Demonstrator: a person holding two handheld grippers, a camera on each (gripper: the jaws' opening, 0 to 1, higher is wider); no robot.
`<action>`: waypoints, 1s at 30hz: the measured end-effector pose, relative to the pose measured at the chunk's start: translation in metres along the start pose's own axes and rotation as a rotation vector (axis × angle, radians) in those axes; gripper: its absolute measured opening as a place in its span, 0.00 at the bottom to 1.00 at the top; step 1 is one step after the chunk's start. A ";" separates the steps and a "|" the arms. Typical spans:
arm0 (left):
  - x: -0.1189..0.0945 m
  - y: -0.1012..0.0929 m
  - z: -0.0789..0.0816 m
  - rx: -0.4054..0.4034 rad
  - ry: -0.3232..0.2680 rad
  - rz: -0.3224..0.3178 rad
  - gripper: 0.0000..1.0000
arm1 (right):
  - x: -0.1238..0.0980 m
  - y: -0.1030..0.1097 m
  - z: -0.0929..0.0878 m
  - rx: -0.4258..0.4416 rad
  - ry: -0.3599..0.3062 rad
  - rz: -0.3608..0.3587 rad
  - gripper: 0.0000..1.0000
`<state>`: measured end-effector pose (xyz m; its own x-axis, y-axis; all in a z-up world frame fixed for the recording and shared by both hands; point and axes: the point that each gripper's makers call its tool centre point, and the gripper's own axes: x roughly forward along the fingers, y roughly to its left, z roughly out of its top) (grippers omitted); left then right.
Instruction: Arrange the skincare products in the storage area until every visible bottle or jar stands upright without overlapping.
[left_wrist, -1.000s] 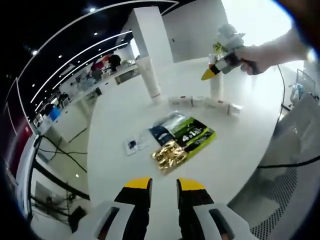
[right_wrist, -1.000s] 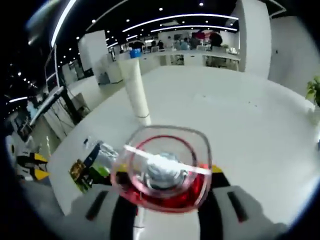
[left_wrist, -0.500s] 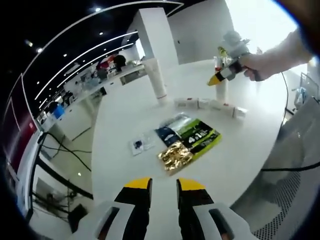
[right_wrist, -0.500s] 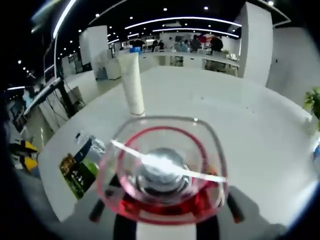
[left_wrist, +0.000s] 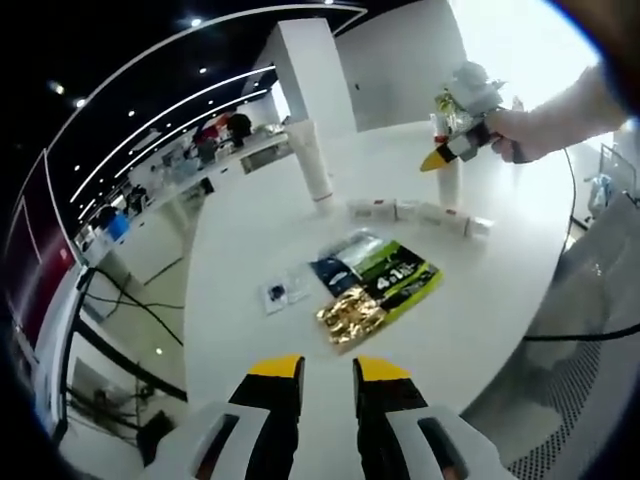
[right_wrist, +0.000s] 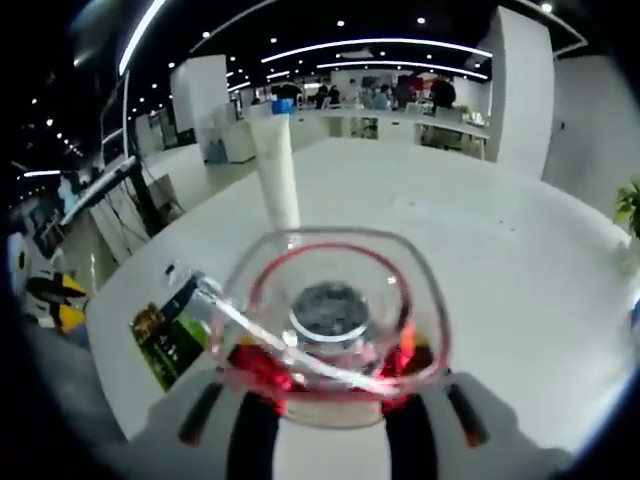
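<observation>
A: Where did things stand on the tabletop (left_wrist: 300, 230)?

B: A tall white tube (left_wrist: 311, 160) stood upright, with sachets (left_wrist: 375, 285) lying flat near small boxes (left_wrist: 415, 211). The right gripper (right_wrist: 330, 400) held a clear red-tinted jar (right_wrist: 330, 315) between its fingers, above the surface.

A: And the left gripper (left_wrist: 327, 375)?

B: Its fingers were narrow, empty. I'd have lowered the jar level onto bare space, apart from the tube.

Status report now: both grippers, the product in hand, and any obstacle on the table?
Right gripper shut on clear red-tinted bottle, above table. Left gripper open, empty. Tall white tube upright; sachets lie flat.
</observation>
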<state>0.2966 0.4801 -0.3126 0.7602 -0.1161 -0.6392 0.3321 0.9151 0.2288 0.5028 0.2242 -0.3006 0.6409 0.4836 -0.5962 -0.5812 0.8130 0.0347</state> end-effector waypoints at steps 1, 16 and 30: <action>0.000 0.000 0.000 0.002 0.001 -0.001 0.21 | -0.002 0.000 0.002 -0.004 -0.007 0.004 0.38; -0.002 -0.004 0.005 -0.005 -0.023 -0.013 0.21 | -0.064 0.017 0.023 -0.056 -0.126 0.091 0.38; -0.027 0.016 0.038 -0.255 -0.199 -0.011 0.25 | -0.102 0.091 0.059 -0.125 -0.243 0.293 0.38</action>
<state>0.3025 0.4832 -0.2639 0.8601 -0.1764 -0.4787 0.2090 0.9778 0.0151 0.4136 0.2680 -0.1893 0.5302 0.7637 -0.3683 -0.8039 0.5909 0.0681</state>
